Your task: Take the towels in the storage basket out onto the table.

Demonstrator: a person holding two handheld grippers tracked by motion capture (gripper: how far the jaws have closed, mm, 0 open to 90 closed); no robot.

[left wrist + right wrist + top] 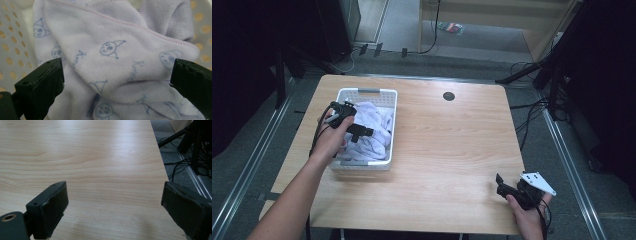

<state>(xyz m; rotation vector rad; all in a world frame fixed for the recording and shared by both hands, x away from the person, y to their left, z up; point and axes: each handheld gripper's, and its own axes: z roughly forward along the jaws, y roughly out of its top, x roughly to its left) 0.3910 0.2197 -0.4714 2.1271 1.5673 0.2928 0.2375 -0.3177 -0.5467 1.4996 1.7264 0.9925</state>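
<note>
A white perforated basket (pixel 366 92) stands on the left part of the wooden table (pixel 447 135). Inside it lies a crumpled pale lilac cloth (pixel 374 122) printed with small blue cartoon faces and edged in pink stitching (pixel 117 47). My left gripper (pixel 360 132) hangs over the basket, open, its jaws wide apart just above the cloth (pixel 117 75). My right gripper (pixel 501 183) rests near the table's front right corner, open, with bare wood between its jaws (pixel 113 202).
A round black cable port (pixel 448 96) sits in the table near its far edge. Cables and dark stands (pixel 557 90) lie on the floor to the right. The basket wall with its holes (pixel 12 50) stands close to the left jaw.
</note>
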